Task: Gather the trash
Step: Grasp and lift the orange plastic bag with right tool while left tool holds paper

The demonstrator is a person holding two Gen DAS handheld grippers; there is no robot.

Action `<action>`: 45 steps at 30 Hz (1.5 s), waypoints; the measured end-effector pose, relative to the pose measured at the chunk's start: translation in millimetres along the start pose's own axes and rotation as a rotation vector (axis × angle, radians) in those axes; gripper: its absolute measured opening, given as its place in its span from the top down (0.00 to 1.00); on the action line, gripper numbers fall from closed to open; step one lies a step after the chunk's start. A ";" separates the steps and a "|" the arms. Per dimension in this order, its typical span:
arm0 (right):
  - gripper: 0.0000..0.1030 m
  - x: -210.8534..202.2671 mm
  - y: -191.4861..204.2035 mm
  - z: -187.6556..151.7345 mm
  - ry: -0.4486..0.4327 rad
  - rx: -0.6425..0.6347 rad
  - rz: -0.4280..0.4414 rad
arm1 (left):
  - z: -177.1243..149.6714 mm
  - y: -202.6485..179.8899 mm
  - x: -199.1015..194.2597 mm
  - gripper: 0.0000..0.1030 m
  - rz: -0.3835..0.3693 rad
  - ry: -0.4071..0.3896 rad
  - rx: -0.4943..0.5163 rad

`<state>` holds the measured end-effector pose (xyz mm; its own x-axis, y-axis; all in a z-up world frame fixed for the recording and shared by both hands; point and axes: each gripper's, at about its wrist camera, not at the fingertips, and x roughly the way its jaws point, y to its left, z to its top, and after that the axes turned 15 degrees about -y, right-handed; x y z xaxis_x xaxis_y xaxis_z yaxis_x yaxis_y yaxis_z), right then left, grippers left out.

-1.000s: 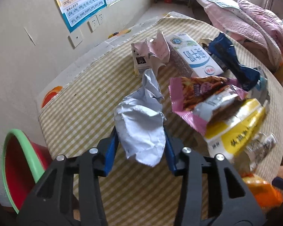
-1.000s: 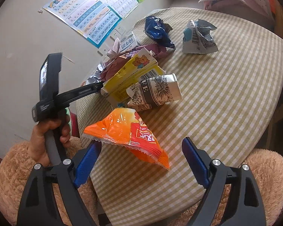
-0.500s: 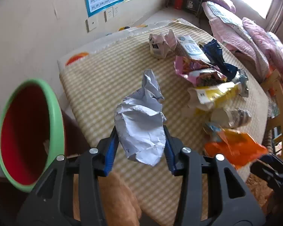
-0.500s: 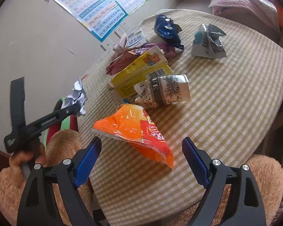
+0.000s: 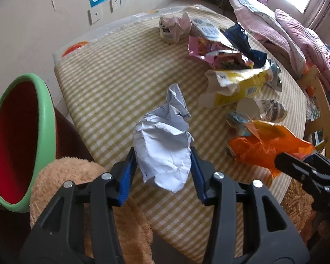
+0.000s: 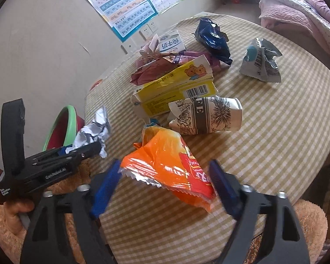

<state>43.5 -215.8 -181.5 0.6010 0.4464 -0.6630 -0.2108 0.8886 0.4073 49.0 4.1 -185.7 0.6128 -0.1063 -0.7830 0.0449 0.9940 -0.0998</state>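
Observation:
My left gripper point(image 5: 162, 165) is shut on a crumpled white paper point(image 5: 165, 143) and holds it above the table's near-left edge; it also shows in the right wrist view point(image 6: 92, 132). The red bin with a green rim point(image 5: 22, 140) stands low at the left, beside the table. My right gripper point(image 6: 165, 182) is open, its jaws on either side of an orange snack bag point(image 6: 169, 165) that lies on the checked tablecloth point(image 6: 275, 132). The orange bag also shows in the left wrist view point(image 5: 268, 145).
Several pieces of trash lie on the table: a paper cup point(image 6: 206, 114), a yellow carton point(image 6: 178, 85), a maroon wrapper point(image 6: 156, 66), a milk carton point(image 6: 171, 44), a blue bag point(image 6: 213, 39), a grey wrapper point(image 6: 261, 61). A fuzzy brown seat point(image 5: 81, 189) is below the table edge.
My left gripper has carried the paper back and left, off the table toward the bin. My right gripper has moved forward so its jaws flank the orange bag.

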 end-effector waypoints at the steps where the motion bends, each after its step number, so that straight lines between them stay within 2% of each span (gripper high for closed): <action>1: 0.45 0.1 1.3 -0.9 0.003 -0.007 0.003 | -1.0 -0.4 1.4 0.57 0.001 0.007 0.001; 2: 0.50 1.0 2.6 -2.2 0.010 -0.015 0.008 | -1.2 -1.2 2.1 0.56 0.001 0.010 0.001; 13: 0.51 -1.4 10.8 -9.0 0.002 -0.038 0.034 | -0.3 -2.5 3.3 0.48 0.011 0.005 -0.002; 15: 0.59 -3.0 8.8 -8.9 -0.003 -0.023 0.041 | 0.3 -2.2 2.2 0.47 0.013 -0.003 -0.001; 22: 0.60 -4.9 2.0 -8.2 -0.004 0.011 0.053 | 0.8 -1.6 6.4 0.44 0.010 -0.002 -0.004; 25: 0.56 -5.3 4.6 -9.1 -0.002 0.002 0.059 | -1.1 -4.8 9.7 0.43 0.014 0.005 0.013; 27: 0.39 -7.7 8.4 -8.0 -0.014 -0.018 0.048 | -1.3 -5.2 10.7 0.43 0.015 0.007 0.018; 30: 0.26 -9.8 19.7 -3.5 -0.038 -0.073 0.032 | -1.8 -4.6 11.7 0.42 0.013 0.005 0.017; 32: 0.21 -5.0 30.7 -1.5 -0.030 -0.134 0.009 | -2.5 -6.5 12.5 0.42 0.017 0.005 0.027; 34: 0.21 5.0 37.5 -5.0 0.001 -0.188 -0.029 | -3.2 -7.6 12.6 0.42 0.018 0.005 0.034; 35: 0.25 10.3 38.4 -7.6 0.022 -0.195 -0.033 | -3.5 -7.9 12.3 0.42 0.018 0.004 0.033; 36: 0.43 12.9 37.6 -9.5 0.035 -0.182 -0.019 | -3.7 -7.2 11.4 0.44 0.015 0.001 0.027; 38: 0.64 12.1 34.5 -10.2 0.040 -0.152 -0.001 | -3.1 -5.7 8.7 0.51 0.004 -0.007 0.016; 39: 0.79 8.4 32.7 -9.4 0.027 -0.145 -0.003 | -2.3 -5.4 6.4 0.53 0.001 -0.015 0.013; 45: 0.79 -23.3 28.7 4.7 -0.079 -0.085 -0.003 | 7.5 0.2 -11.4 0.56 -0.004 -0.072 -0.014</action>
<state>27.1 -201.2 -151.4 0.6598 0.4375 -0.6110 -0.2718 0.8969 0.3488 47.9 5.7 -172.3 0.6680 -0.1075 -0.7364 0.0369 0.9931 -0.1115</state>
